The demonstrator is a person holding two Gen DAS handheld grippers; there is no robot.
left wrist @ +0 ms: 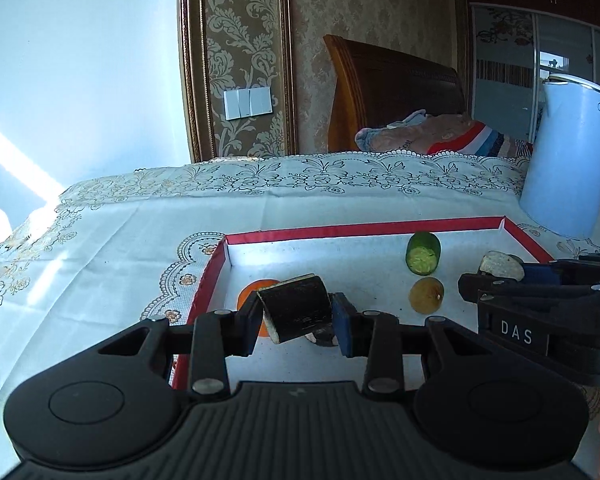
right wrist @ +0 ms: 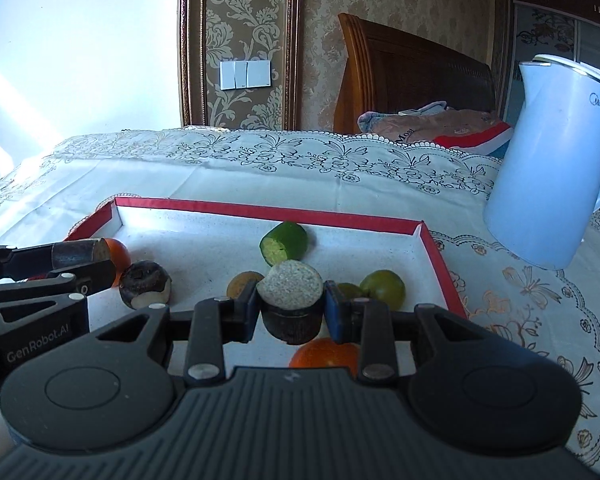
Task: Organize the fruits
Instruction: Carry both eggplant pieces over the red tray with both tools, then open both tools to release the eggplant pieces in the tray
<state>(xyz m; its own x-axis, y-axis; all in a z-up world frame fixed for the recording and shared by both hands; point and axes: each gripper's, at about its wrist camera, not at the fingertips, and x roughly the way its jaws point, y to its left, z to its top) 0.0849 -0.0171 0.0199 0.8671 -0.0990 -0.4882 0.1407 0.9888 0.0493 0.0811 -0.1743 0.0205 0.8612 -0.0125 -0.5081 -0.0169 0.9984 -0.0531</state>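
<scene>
Over red-rimmed tray (left wrist: 380, 229), dark cylindrical chunks (left wrist: 296, 307), possibly sugarcane

Tray's (right wrist: 260, 212) far half lies open; the kettle (right wrist: 552, 168) blocks its right side.

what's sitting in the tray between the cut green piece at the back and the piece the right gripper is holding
In the right wrist view, a brownish-yellow round fruit lies between the green piece and the held dark-skinned piece.

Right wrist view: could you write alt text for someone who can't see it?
The right gripper clamps a dark cut chunk with a pale speckled face above a red-edged tray holding green and orange fruit. At left, the left gripper grips another dark piece; a pale blue kettle stands on the lace tablecloth.
</scene>
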